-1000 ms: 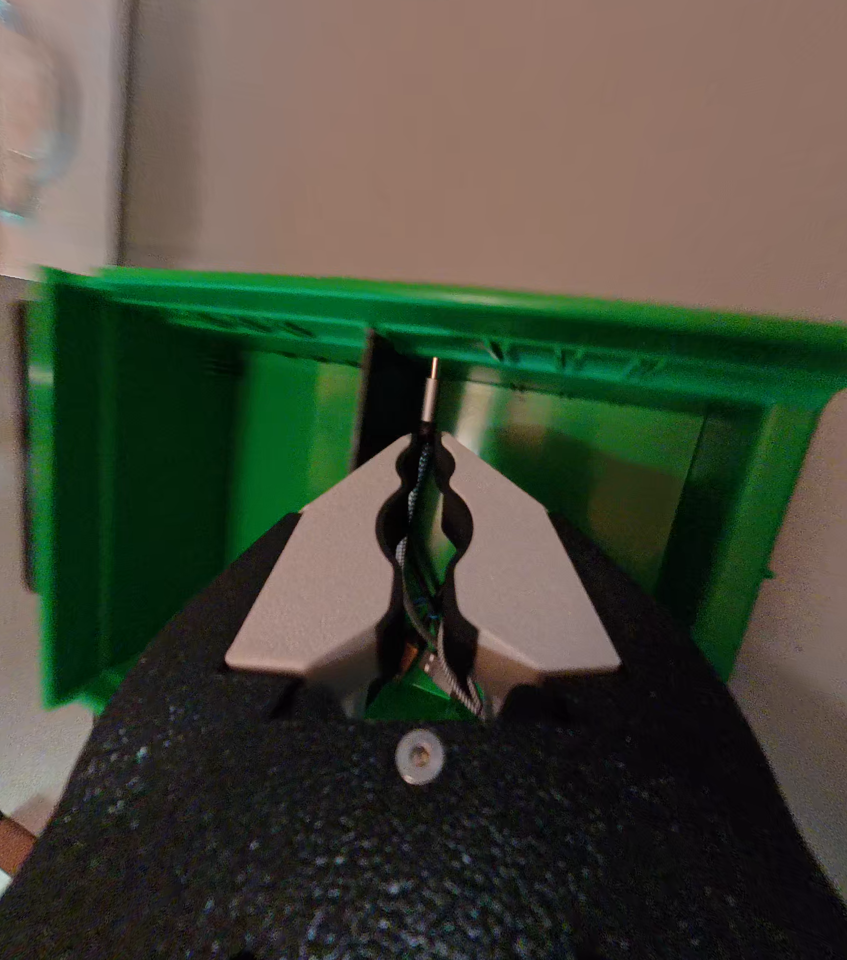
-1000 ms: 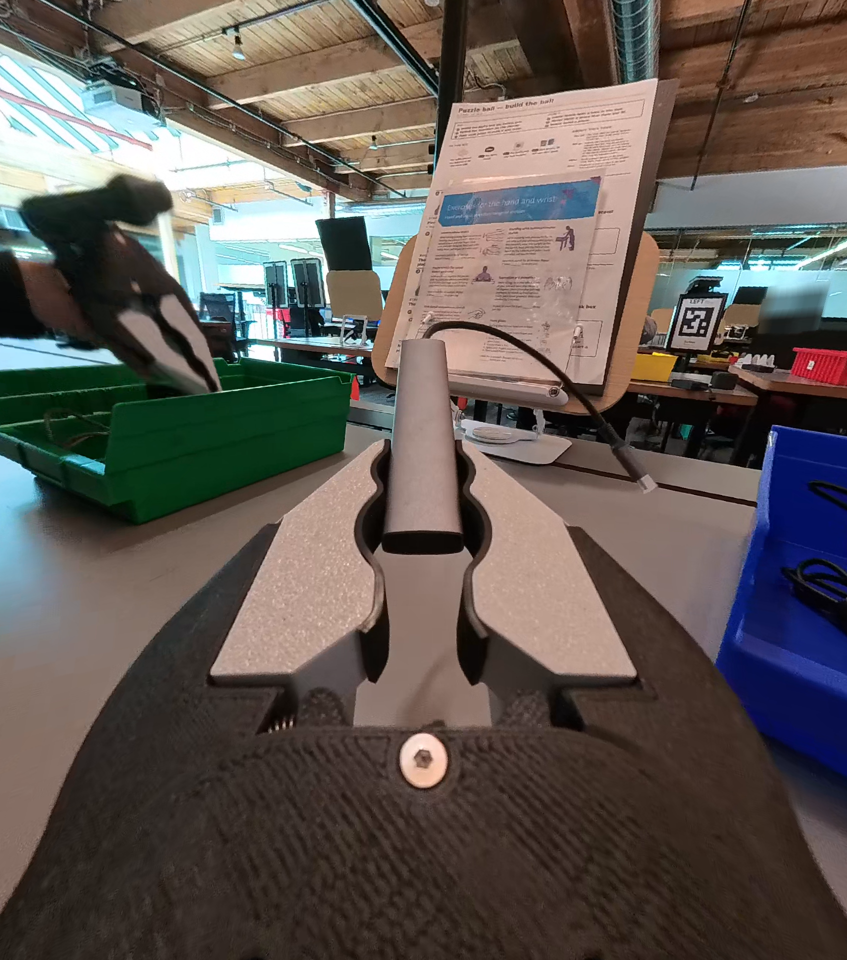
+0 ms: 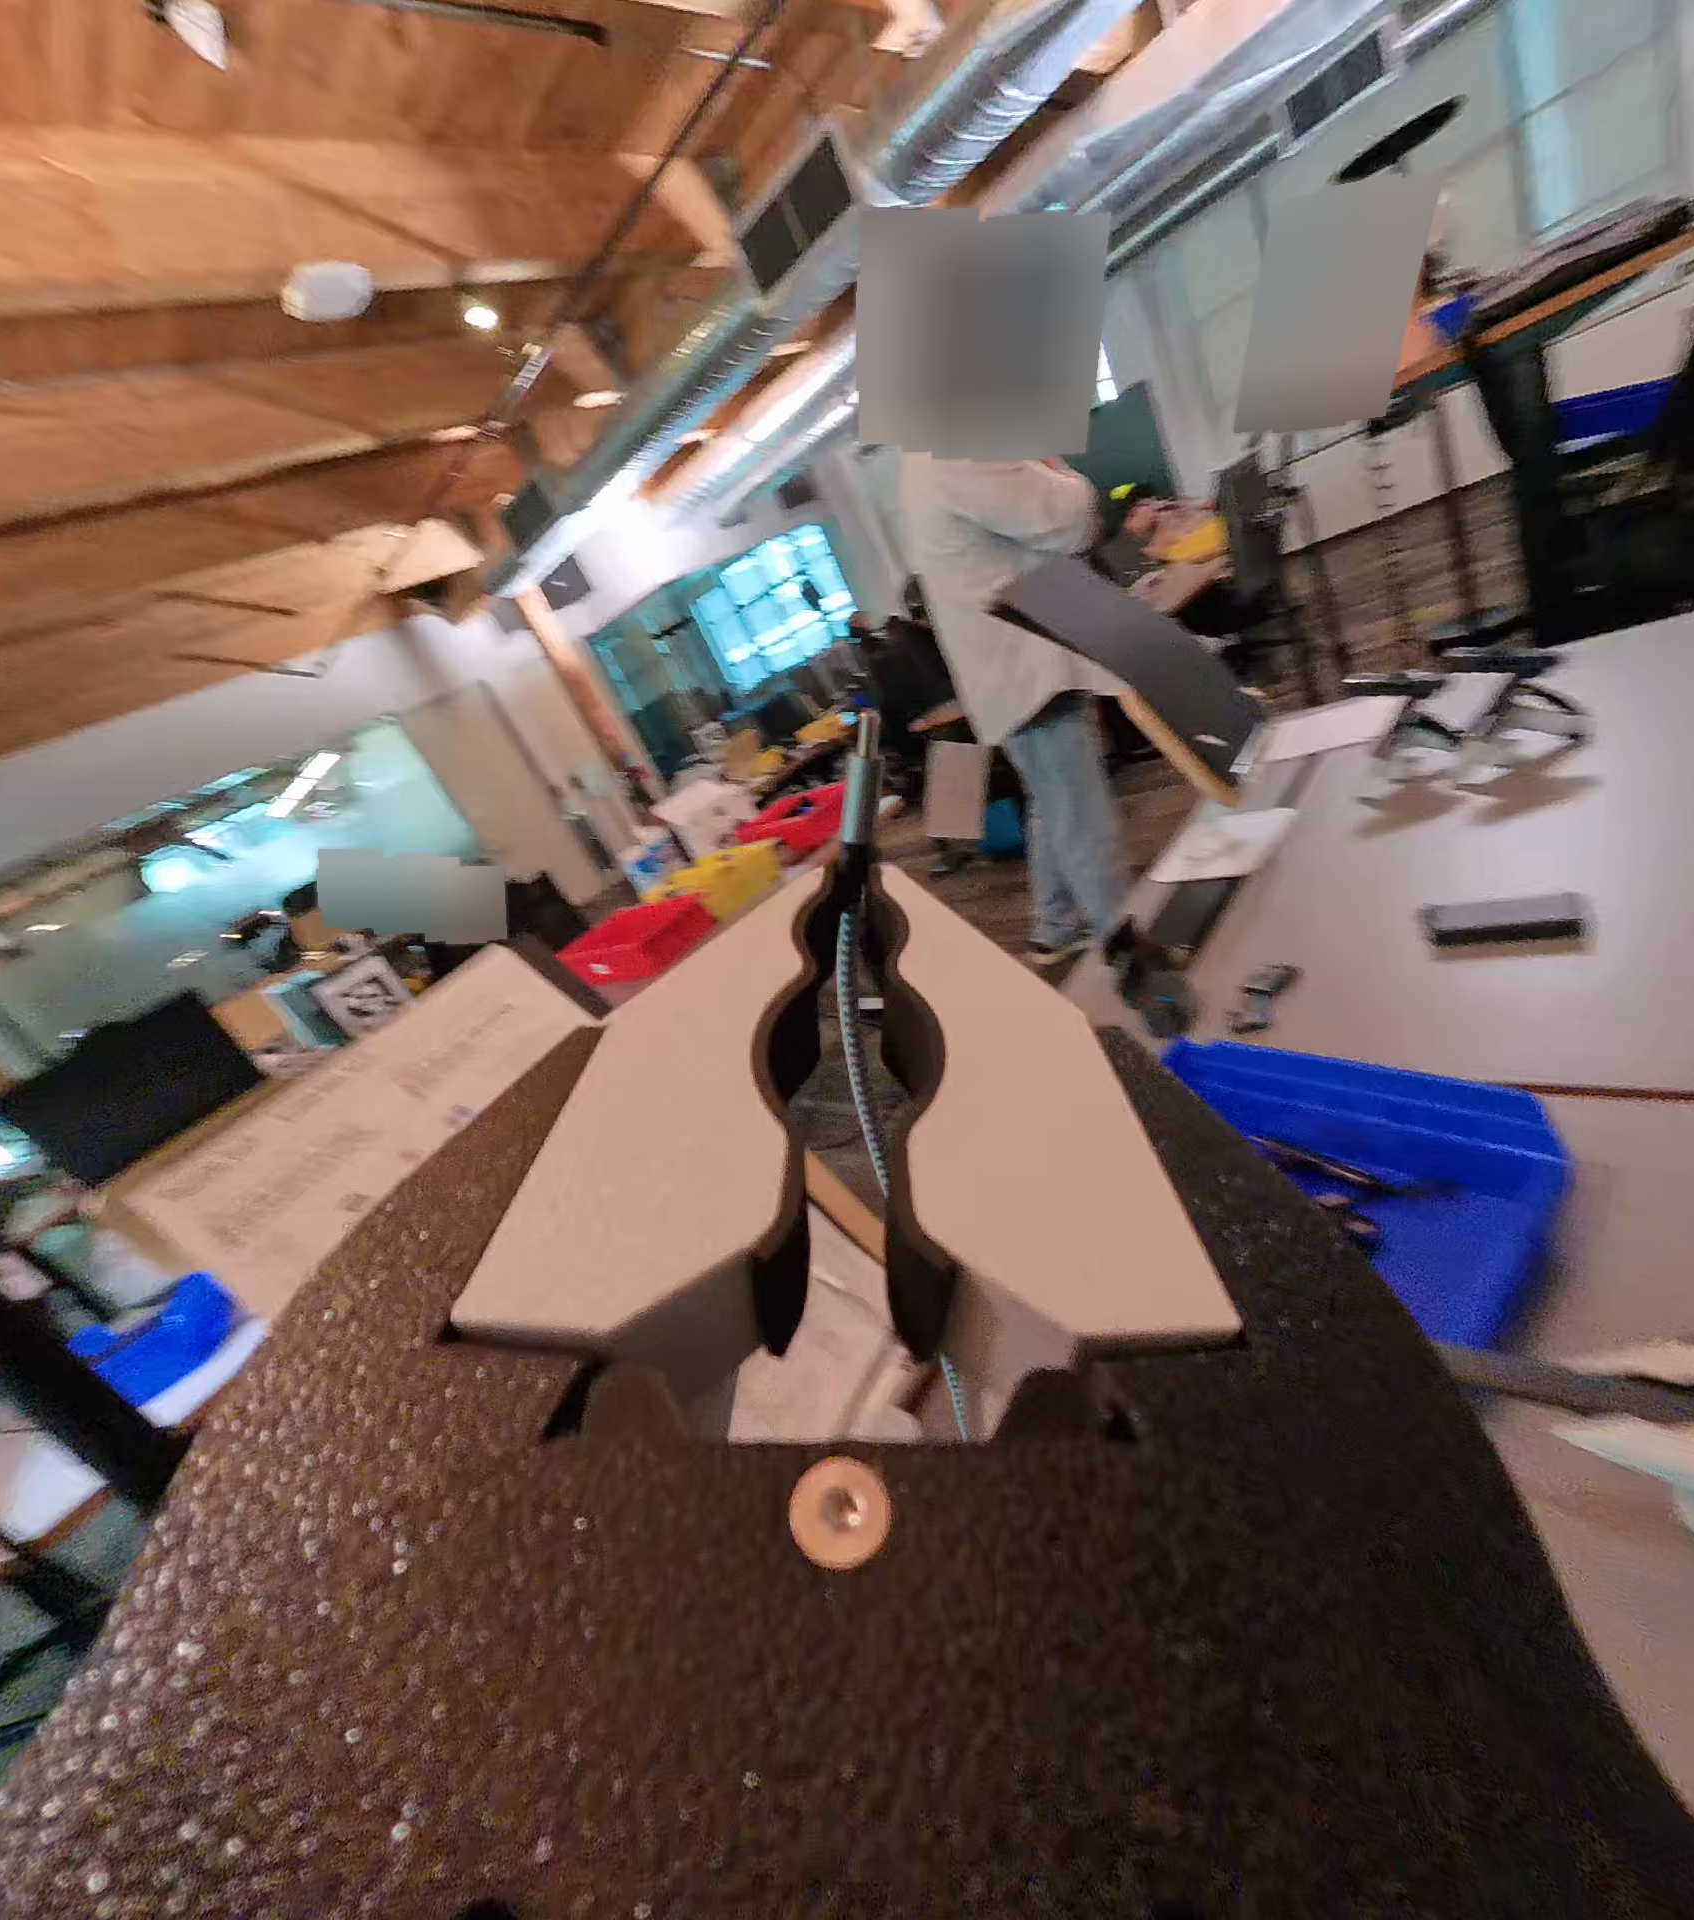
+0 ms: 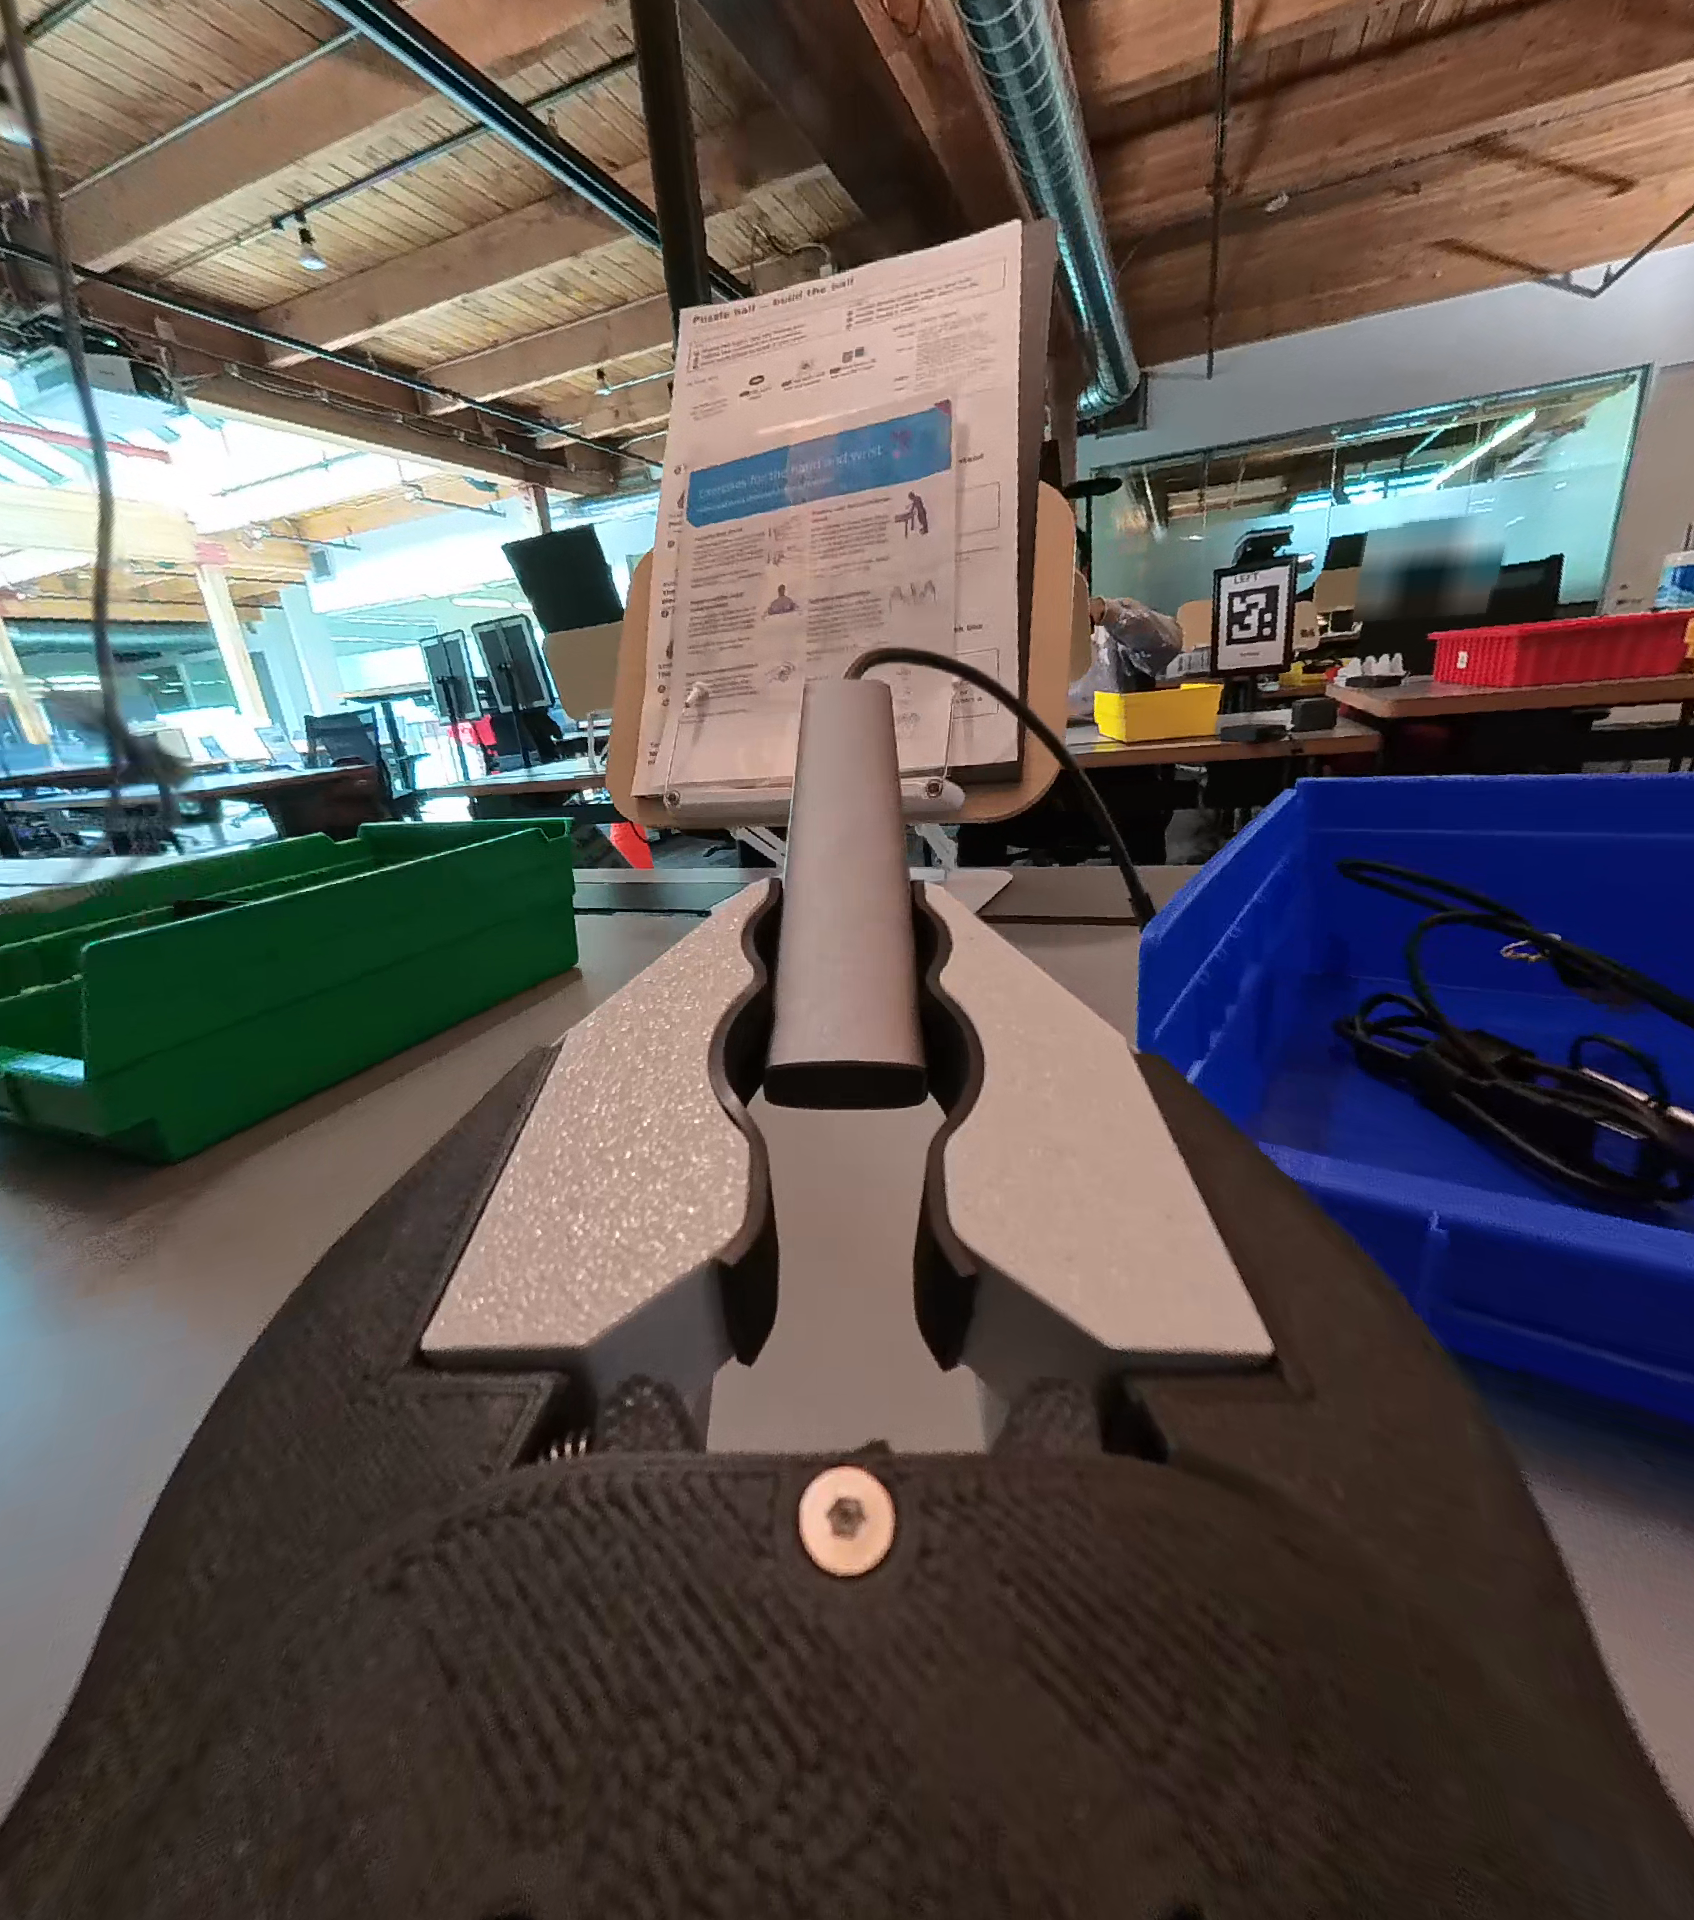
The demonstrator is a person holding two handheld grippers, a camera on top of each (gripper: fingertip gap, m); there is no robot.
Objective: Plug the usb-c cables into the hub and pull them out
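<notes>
My left gripper [image 3: 853, 883] is shut on a braided usb-c cable [image 3: 862, 1049]; its silver plug [image 3: 861, 779] sticks out past the fingertips, raised and tilted in the air. The cable hangs down in the right wrist view [image 4: 100, 540] at the far left, above the green bin [image 4: 230, 977]. My right gripper [image 4: 848, 914] is shut on the grey hub [image 4: 843, 904], held upright between the fingers above the table. The hub's own black cord [image 4: 1040, 748] arcs off to the right.
A blue bin [image 4: 1445, 1226] with black cables [image 4: 1549, 1091] stands at the right; it also shows in the left wrist view [image 3: 1394, 1164]. A document stand [image 4: 843, 540] is behind the hub. A person [image 3: 1019, 644] stands in the background. The left gripper's tips are roughly 45 cm from the right gripper's.
My left gripper has lifted the cable out of the green bin and swung up to face the room. My right gripper with the hub has shifted nearer the blue bin.
</notes>
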